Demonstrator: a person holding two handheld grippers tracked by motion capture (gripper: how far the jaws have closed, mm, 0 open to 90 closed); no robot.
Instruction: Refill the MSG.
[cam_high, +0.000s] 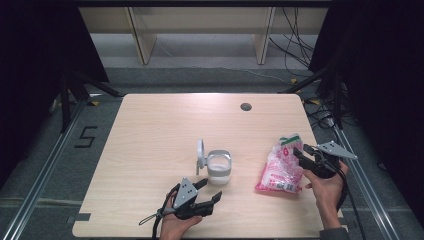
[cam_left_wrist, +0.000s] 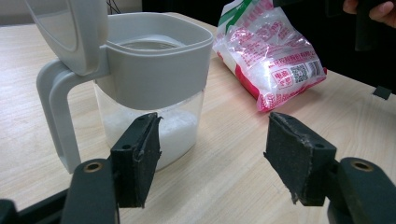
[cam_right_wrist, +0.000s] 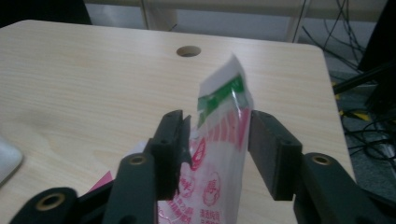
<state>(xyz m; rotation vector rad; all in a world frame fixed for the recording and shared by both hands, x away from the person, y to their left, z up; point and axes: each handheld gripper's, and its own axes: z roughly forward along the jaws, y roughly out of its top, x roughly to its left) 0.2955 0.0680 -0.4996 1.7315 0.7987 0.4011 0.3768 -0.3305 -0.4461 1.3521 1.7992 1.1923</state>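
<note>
lying on the pale worktop (cam_high: 150, 130) at about 4 o'clock in the high view, the pink and white bag (cam_high: 281, 167) is sitting well apart from the grey-collared jug (cam_high: 218, 167) near the middle. the right claw (cam_high: 302, 153) is standing at the bag's 3 o'clock edge. the right gripper view is showing more: the bag's green-striped top (cam_right_wrist: 223, 100) is rising between jaws that are standing apart and not pressing it. the left claw (cam_high: 211, 190) is hovering at the jug's 7 o'clock, jaws apart; the left gripper view is revealing white grains (cam_left_wrist: 180, 128) inside the jug and its lid (cam_left_wrist: 74, 28) flipped up.
</note>
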